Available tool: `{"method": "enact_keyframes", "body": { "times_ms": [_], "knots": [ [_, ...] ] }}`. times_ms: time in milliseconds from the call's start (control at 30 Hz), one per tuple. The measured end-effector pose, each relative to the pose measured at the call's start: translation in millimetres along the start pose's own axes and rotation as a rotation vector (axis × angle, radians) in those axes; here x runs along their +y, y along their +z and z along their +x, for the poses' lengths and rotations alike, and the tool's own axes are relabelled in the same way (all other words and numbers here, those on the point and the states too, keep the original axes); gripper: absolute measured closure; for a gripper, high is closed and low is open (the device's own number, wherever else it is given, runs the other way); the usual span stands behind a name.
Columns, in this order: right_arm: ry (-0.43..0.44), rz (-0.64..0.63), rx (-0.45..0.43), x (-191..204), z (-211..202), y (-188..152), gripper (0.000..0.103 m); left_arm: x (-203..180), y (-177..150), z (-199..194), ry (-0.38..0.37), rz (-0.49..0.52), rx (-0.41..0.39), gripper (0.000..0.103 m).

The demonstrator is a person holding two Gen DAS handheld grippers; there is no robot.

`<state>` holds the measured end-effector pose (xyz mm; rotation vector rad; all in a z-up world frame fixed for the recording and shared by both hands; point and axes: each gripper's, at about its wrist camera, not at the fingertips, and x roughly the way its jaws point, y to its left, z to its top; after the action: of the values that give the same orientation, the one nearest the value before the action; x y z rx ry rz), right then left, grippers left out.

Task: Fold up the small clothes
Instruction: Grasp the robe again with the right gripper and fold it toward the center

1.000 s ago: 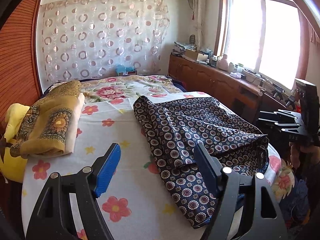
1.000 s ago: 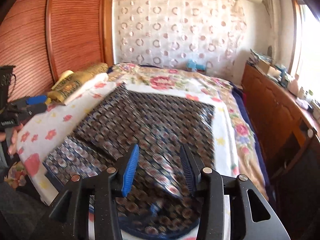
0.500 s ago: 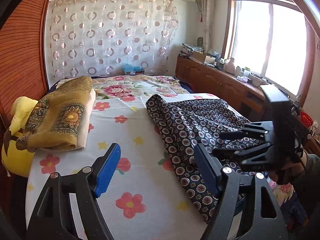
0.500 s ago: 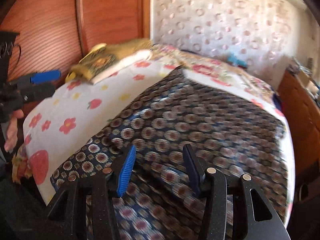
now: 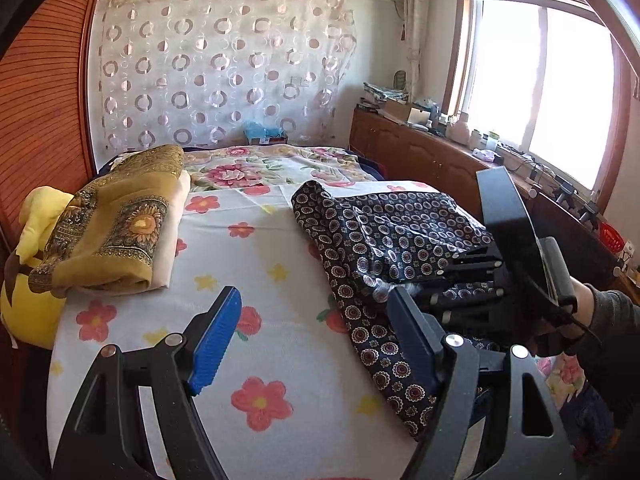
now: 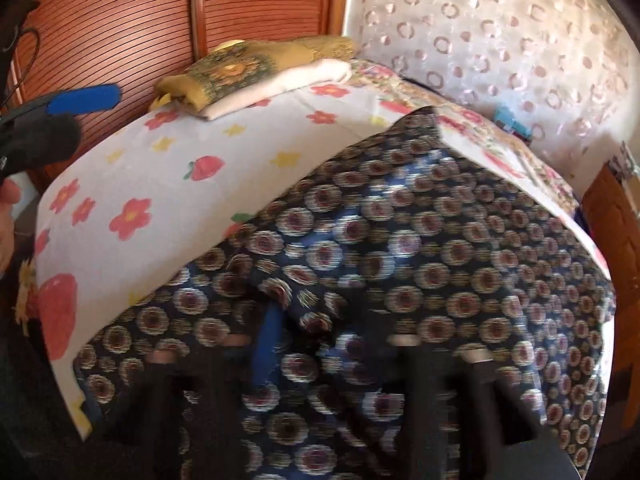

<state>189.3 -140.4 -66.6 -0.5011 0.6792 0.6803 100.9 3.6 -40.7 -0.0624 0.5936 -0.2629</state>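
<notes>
Left wrist view: folded yellow blanket [image 5: 116, 228] beside patterned garment [image 5: 384, 232].

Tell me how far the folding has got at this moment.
Done: a mustard patterned cloth lies folded on the floral bedsheet. In hand: the right gripper is at the navy medallion-print garment, grip unclear through blur. Left: that garment is only partly folded; the left gripper hangs open.
</notes>
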Motion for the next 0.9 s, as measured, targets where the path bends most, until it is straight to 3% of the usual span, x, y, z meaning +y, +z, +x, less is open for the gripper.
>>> {"method": "enact_keyframes", "body": {
  "times_ms": [200,433,600,767,900],
  "knots": [
    [-0.026,0.144,-0.089,-49,-27,3,0.097,-3,-3,4,-0.015,0.001,0.013,0.027],
    [-0.221,0.302,-0.147,-142,-52,7,0.097,-11,-6,10,-0.034,0.009,0.027,0.027],
    [-0.327,0.450,-0.113,-203,-42,3,0.096,-17,-8,14,-0.046,0.018,0.042,0.027],
    [-0.385,0.463,-0.057,-207,-31,8,0.070,-21,-12,20,-0.058,0.029,0.057,0.027],
    [-0.377,0.466,-0.070,-195,-36,7,0.064,-26,-12,21,-0.063,0.040,0.064,0.027]
  ]
}}
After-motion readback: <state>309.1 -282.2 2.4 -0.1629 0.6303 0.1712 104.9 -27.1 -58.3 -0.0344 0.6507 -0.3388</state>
